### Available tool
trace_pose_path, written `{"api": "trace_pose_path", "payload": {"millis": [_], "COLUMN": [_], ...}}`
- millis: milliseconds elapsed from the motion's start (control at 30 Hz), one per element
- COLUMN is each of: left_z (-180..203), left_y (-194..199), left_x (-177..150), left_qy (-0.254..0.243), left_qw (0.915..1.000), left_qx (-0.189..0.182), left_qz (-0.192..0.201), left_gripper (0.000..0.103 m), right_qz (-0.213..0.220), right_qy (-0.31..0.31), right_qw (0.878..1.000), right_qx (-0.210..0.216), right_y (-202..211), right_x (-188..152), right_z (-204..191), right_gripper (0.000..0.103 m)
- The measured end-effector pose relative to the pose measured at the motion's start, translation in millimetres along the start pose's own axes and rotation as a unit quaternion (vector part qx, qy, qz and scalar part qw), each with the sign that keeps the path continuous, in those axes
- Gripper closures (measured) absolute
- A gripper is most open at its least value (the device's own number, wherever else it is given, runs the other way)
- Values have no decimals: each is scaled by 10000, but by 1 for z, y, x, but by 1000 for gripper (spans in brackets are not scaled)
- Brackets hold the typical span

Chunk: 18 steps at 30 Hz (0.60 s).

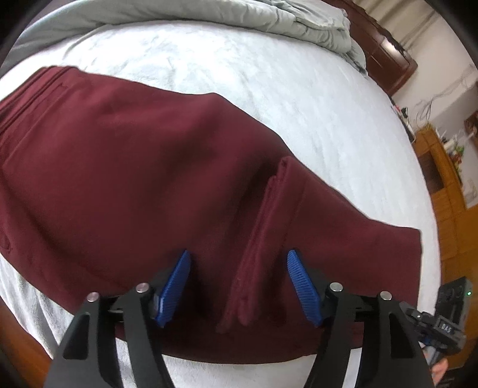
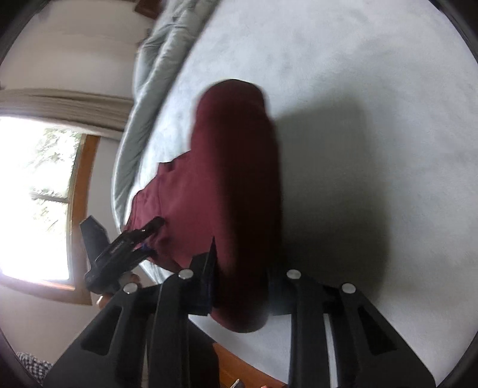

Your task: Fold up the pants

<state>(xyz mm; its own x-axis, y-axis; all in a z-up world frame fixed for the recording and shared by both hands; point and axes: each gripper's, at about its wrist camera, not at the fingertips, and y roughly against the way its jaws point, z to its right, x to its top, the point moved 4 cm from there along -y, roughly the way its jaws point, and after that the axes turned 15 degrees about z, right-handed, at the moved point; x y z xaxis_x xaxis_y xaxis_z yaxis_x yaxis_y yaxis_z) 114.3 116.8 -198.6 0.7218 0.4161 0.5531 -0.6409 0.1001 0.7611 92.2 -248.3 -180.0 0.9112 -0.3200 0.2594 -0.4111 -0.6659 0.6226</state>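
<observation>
Pants [image 1: 125, 167] of thick maroon knit lie flat across a pale, fuzzy bedsheet [image 1: 209, 65], directly ahead of and beneath the left claw [image 1: 239, 286]. That claw is released, its ribbed blue pads [image 1: 174, 288] spread to either side of a raised, layered fold edge. The right claw [image 2: 242, 283] appears clenched on a lifted, hanging stretch of the same fabric, though blur hides its fingertips. The risk, by judgement: soft, heavy cloth could slide from the right claw's hold, or the left claw could pinch only the top layer, pulling the stacked hem askew. A crumpled grey-green quilt [image 1: 269, 21] sits far beyond the claws.
</observation>
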Motion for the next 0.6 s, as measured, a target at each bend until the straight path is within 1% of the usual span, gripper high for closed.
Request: {"api": "trace_pose_path", "payload": {"millis": [67,133,167,200,233,267,300,367,467,533,567,600], "left_z": [5,9,8,7,5,0,-5,-19,-54,-84,-96,-114], "left_y": [-2,-1,1,4,6,11,19,33,57,71,76,83], "left_x": [-1,0,2,3,5,6,11,17,23,26,27,28], "left_qy": [-88,-206,-206,-165,-86,4,100,204,422,615,679,741], "left_qw": [10000,9998,9998,9999,10000,10000,9998,9995,9985,9966,9954,9932], "left_qx": [25,70,35,-6,-45,-86,-123,-98,132,376,524,750], "left_qz": [25,37,30,24,17,39,108,209,327,400,436,497], "left_gripper": [30,30,30,30,30,30,30,29,26,25,22,19], "right_qz": [-98,-73,-65,-46,-12,84,194,493,847,978,1005,990], "right_qy": [11,-95,-61,12,135,335,454,636,824,1013,1150,1268], "right_qw": [9995,9998,9998,9997,9993,9983,9971,9940,9898,9870,9859,9850], "right_qx": [-289,-159,-176,-250,-334,-472,-572,-738,-801,-774,-688,-619], "right_y": [-10,-9,-7,-4,0,7,13,30,47,51,51,47], "right_x": [-6,-5,-4,-3,-2,0,1,6,12,15,14,14], "right_z": [13,14,12,9,6,2,-1,-6,-17,-26,-35,-43], "right_gripper": [78,75,67,63,61,51,48,48,48,48,48,48]}}
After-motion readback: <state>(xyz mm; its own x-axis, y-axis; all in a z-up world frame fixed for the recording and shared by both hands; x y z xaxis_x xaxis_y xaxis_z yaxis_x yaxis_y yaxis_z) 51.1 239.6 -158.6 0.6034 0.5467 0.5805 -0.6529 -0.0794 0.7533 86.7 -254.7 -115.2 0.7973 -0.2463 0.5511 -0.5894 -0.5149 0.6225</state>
